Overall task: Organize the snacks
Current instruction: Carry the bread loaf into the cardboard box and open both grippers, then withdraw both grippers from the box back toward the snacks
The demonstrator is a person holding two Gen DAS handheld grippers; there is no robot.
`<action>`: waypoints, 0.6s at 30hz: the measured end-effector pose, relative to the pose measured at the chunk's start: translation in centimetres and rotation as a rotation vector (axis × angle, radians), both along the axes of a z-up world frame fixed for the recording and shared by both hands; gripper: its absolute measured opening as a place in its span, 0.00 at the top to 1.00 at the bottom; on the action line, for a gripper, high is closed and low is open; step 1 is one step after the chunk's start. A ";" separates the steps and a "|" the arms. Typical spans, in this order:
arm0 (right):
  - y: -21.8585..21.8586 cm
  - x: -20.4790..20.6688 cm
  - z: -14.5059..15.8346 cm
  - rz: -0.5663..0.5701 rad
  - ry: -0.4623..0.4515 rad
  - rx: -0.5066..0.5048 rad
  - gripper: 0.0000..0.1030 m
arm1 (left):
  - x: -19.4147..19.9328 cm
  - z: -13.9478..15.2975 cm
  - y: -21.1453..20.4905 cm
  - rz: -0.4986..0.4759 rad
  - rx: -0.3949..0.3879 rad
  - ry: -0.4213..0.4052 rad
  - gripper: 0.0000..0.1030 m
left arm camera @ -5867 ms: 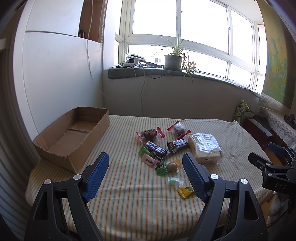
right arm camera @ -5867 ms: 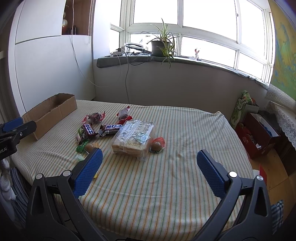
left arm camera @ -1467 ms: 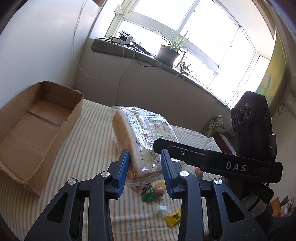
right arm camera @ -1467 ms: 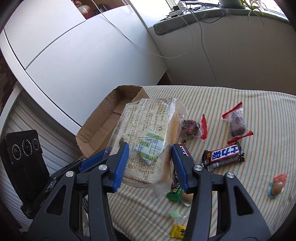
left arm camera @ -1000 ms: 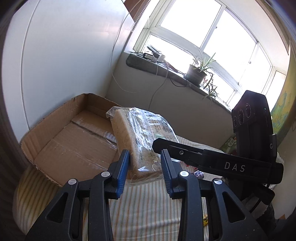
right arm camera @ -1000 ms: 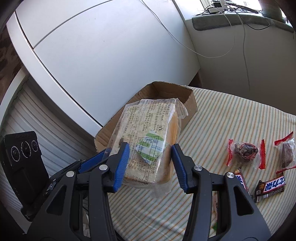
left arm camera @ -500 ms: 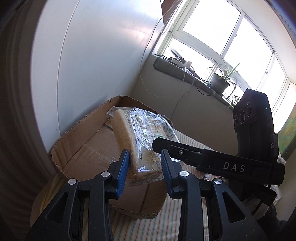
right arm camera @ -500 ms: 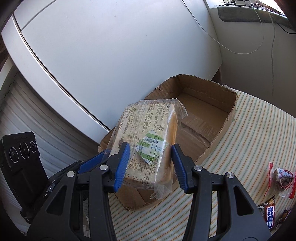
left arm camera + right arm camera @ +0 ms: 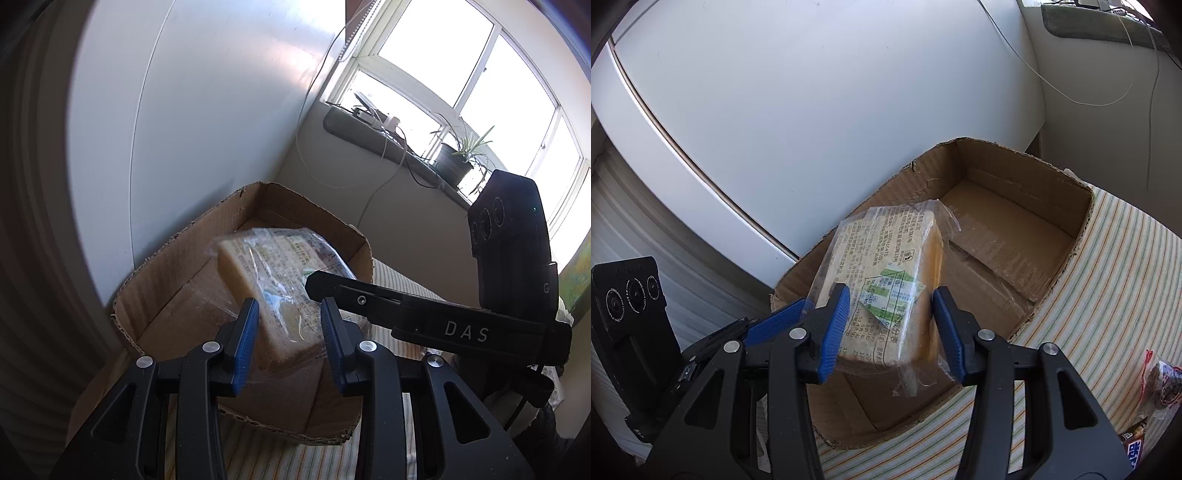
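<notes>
striped tablecloth [image 9: 1108, 295], cardboard box [image 9: 1015, 229], both jaws clamped on bread bag [image 9: 886, 280] above it

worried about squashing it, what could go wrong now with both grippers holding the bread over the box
1. The left gripper and right gripper both squeeze the soft bread loaf; more pressure could dent the slices.
2. If one gripper lets go before the other, the loaf could swing and catch the cardboard box rim.
3. The loose plastic wrap could slip between the pads, so the loaf drops tilted.
</notes>
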State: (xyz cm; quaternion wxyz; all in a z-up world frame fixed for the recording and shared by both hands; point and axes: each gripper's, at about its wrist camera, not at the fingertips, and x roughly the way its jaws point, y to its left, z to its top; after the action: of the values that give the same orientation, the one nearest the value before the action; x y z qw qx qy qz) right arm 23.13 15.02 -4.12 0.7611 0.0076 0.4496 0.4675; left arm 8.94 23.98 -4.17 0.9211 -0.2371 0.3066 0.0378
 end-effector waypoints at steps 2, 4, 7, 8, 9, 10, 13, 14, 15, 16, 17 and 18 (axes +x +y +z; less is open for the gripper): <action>0.1 -0.1 0.1 0.000 -0.007 -0.009 0.51 | 0.2 0.2 -0.2 0.001 0.002 -0.001 0.69; -0.1 -0.3 0.3 -0.001 -0.021 -0.012 0.51 | -0.1 0.4 -0.5 0.003 0.020 0.000 0.69; -0.5 -0.8 0.9 -0.010 -0.054 -0.022 0.51 | -0.9 0.7 -0.9 0.006 0.038 -0.003 0.69; -0.7 -0.9 1.1 -0.012 -0.056 -0.021 0.51 | -1.1 0.9 -1.1 0.008 0.047 -0.003 0.69; -0.9 -0.9 1.2 -0.017 -0.058 -0.020 0.51 | -1.3 1.0 -1.2 0.011 0.056 -0.003 0.69; -1.2 -1.0 1.4 -0.019 -0.062 -0.019 0.51 | -1.5 1.2 -1.4 0.012 0.063 -0.004 0.69; -2.1 -1.6 1.8 -0.030 -0.080 -0.025 0.51 | -2.2 1.6 -2.0 0.016 0.084 -0.006 0.69; -2.5 -1.9 2.0 -0.031 -0.087 -0.028 0.51 | -2.3 1.8 -2.3 0.017 0.092 -0.007 0.69; -2.8 -2.1 2.0 -0.032 -0.094 -0.032 0.51 | -2.5 1.9 -2.6 0.019 0.100 -0.008 0.68; -3.3 -2.5 2.2 -0.033 -0.103 -0.035 0.51 | -2.7 2.1 -2.9 0.021 0.108 -0.009 0.66; -3.8 -2.9 2.4 -0.035 -0.112 -0.038 0.51 | -2.9 2.3 -3.3 0.020 0.115 -0.014 0.65; -4.3 -3.2 2.6 -0.041 -0.125 -0.043 0.44 | -3.2 2.4 -3.7 0.020 0.123 -0.016 0.64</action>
State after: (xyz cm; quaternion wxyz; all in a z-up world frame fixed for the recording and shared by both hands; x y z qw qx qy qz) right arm 19.94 10.72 -1.50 0.7970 -0.0286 0.4109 0.4418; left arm 5.72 20.33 -1.79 0.9359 -0.1835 0.2937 0.0639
